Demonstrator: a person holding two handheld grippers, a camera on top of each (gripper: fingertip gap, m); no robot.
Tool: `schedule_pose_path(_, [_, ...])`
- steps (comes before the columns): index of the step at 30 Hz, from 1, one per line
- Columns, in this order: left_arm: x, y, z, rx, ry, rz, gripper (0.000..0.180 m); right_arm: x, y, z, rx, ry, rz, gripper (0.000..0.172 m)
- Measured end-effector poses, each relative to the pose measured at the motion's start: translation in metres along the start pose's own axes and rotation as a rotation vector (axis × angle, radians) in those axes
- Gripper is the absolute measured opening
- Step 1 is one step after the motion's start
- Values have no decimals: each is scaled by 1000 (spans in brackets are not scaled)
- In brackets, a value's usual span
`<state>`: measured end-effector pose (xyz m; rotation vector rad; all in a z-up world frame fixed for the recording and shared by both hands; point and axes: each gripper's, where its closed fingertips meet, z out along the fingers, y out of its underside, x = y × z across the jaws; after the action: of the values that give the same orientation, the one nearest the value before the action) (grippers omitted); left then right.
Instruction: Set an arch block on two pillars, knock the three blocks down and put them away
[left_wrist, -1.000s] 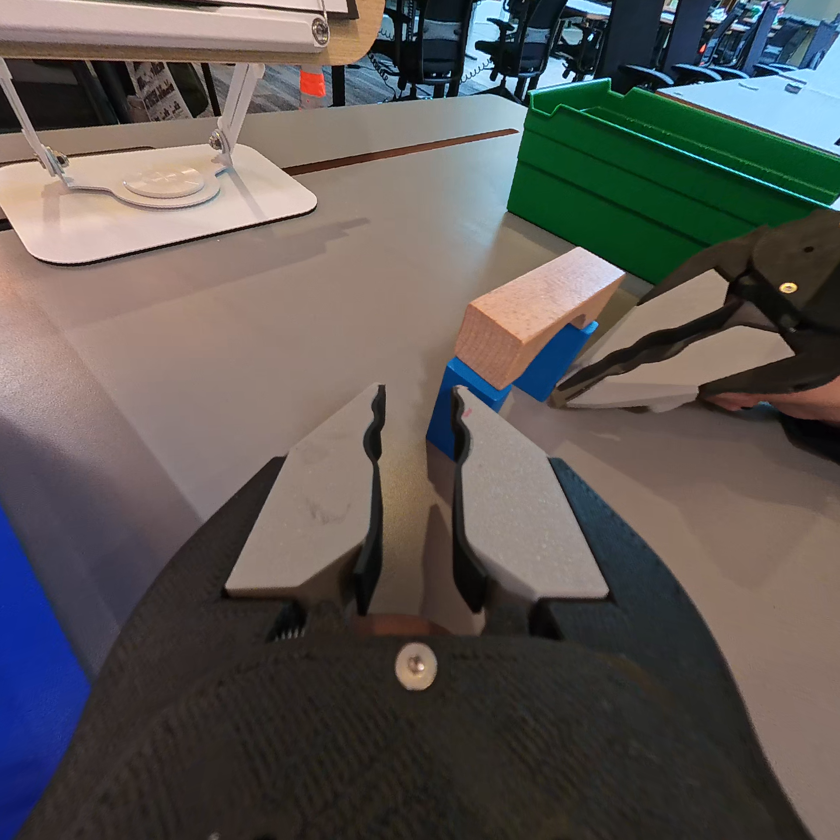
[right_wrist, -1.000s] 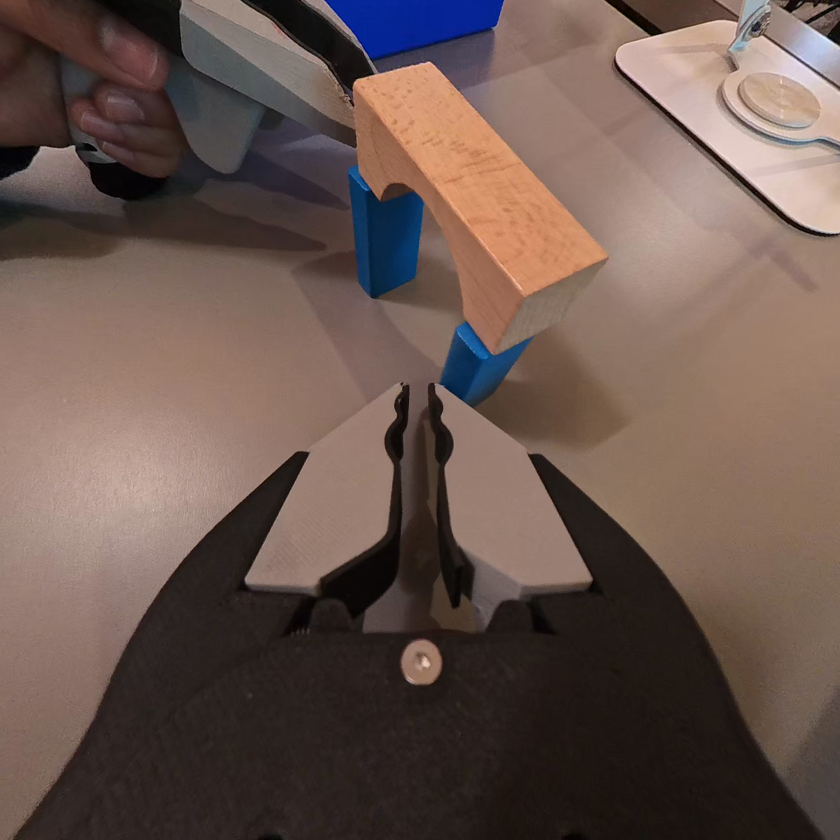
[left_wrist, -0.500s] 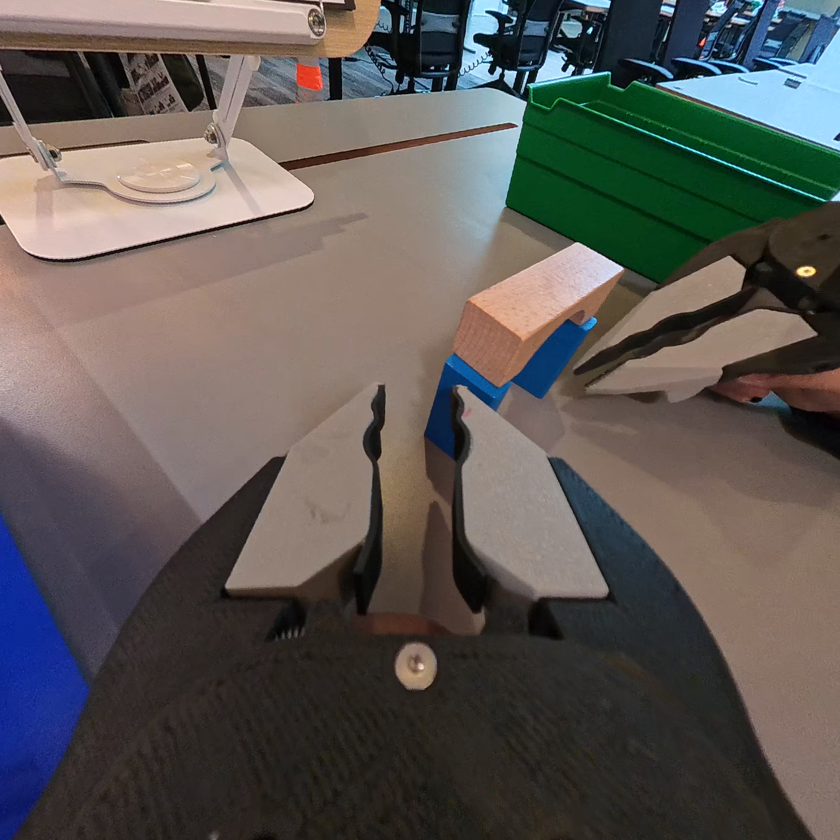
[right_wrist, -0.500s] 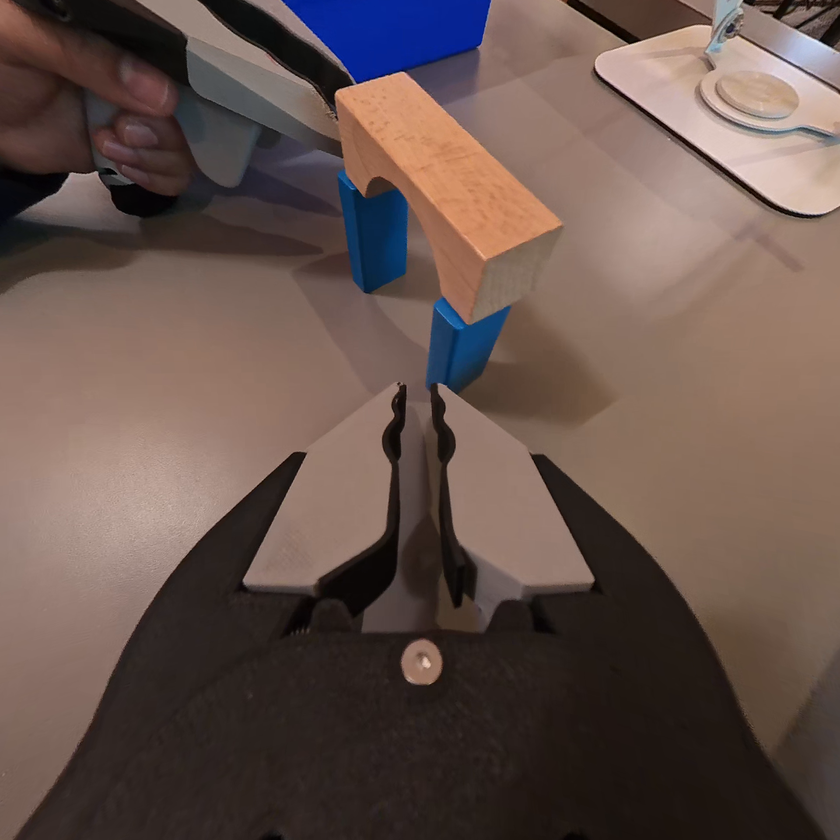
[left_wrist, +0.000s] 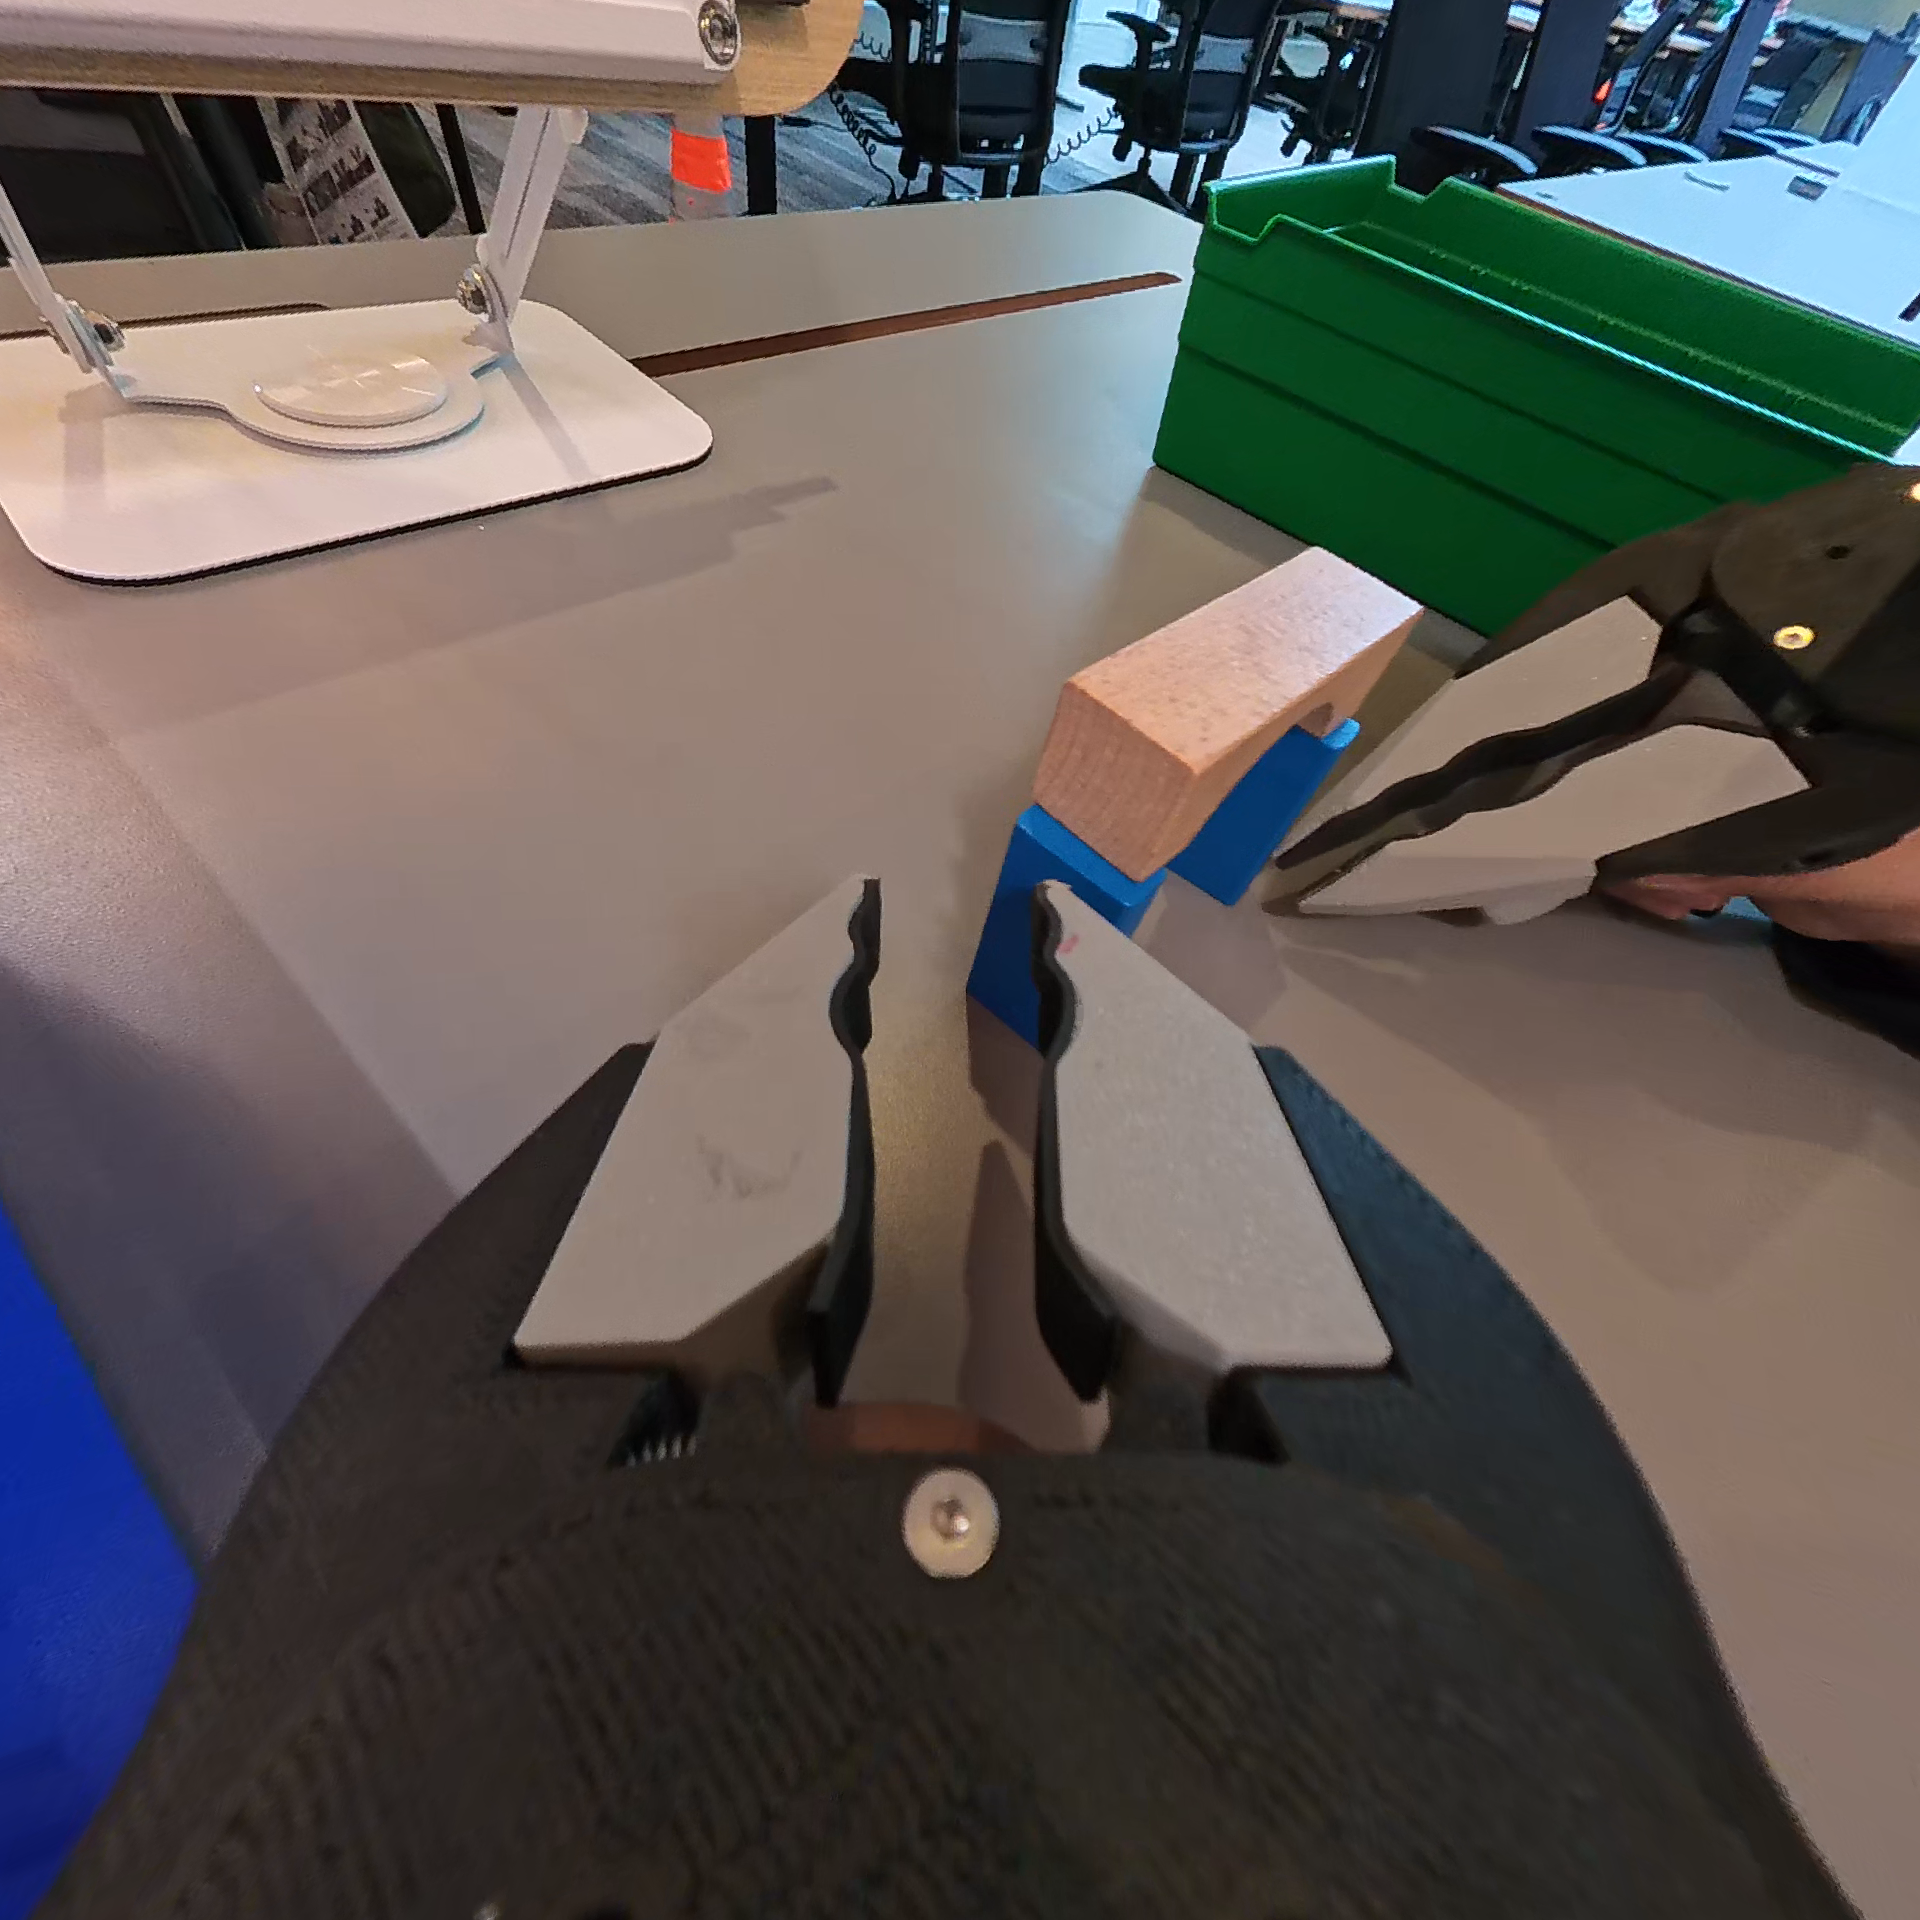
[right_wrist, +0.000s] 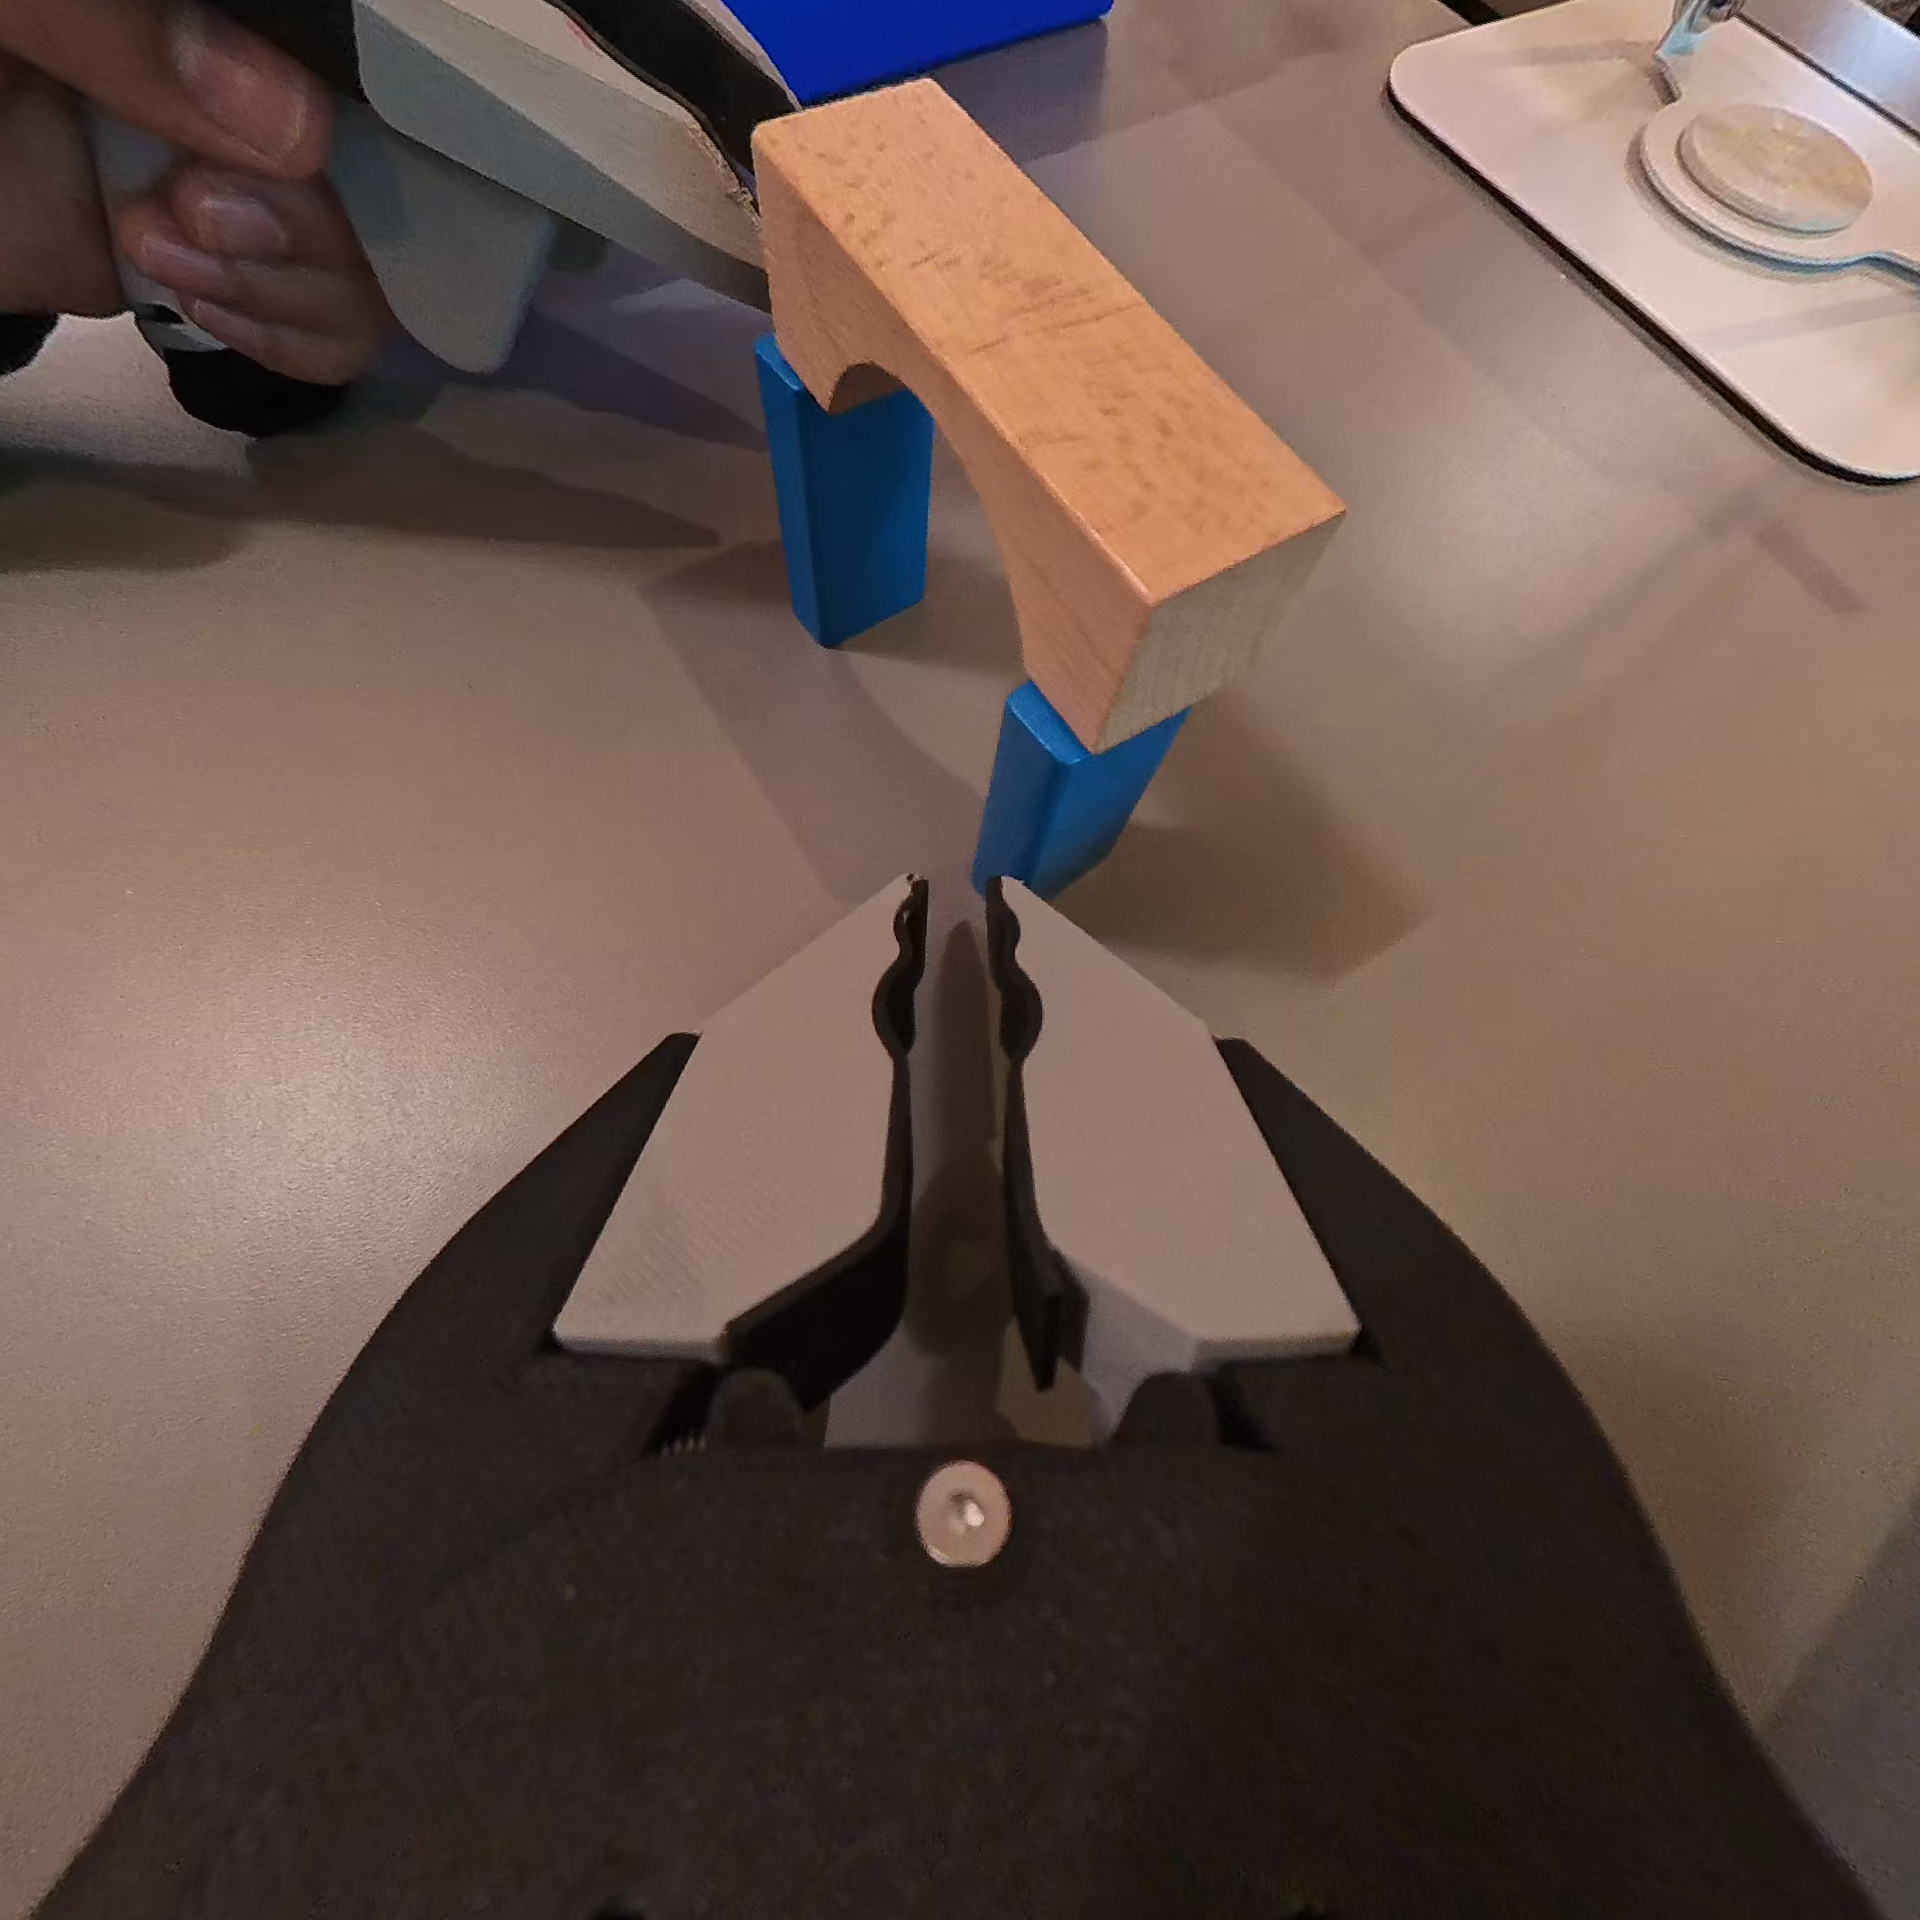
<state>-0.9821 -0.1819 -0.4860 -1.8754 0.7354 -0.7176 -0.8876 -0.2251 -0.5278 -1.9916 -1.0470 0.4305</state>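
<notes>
Three blocks form the structure on the grey counter (right_wrist: 312, 831): a wooden arch (right_wrist: 1039, 384) rests on two blue pillars (right_wrist: 857, 509) (right_wrist: 1070, 800). Both pillars lean, and the arch sits skewed on them.

Left gripper (left_wrist: 951, 904): jaws parted by a moderate gap, nothing between them, only bare counter visible. Its right fingertip (left_wrist: 1049, 904) overlaps the near pillar (left_wrist: 1023, 935) in the left wrist view; contact cannot be confirmed there.

Right gripper (right_wrist: 951, 894): jaws nearly together with a narrow slit, grasping nothing. Its tips lie just beside the base of the nearer pillar.

View differences:
- The right wrist view shows the left gripper (right_wrist: 727, 177) close against the far end of the arch, with a hand (right_wrist: 208, 208) on its handle, and the arch opening.
- The left wrist view shows a green bin (left_wrist: 1507, 395) behind the blocks.
- A white stand (left_wrist: 343, 416) base appears in both views.
</notes>
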Motion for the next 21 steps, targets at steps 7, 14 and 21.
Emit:
schedule_pose_path(7, [0,0,0,0,1,-1,26,7,0,-8,35,2,57,9])
schedule_pose_path(14, [1,0,0,-2,1,3,27,8,3,-3,-2,17,41,9])
schedule_pose_path(21, [0,0,0,-3,1,-1,27,4,3,1,-17,22,7,9])
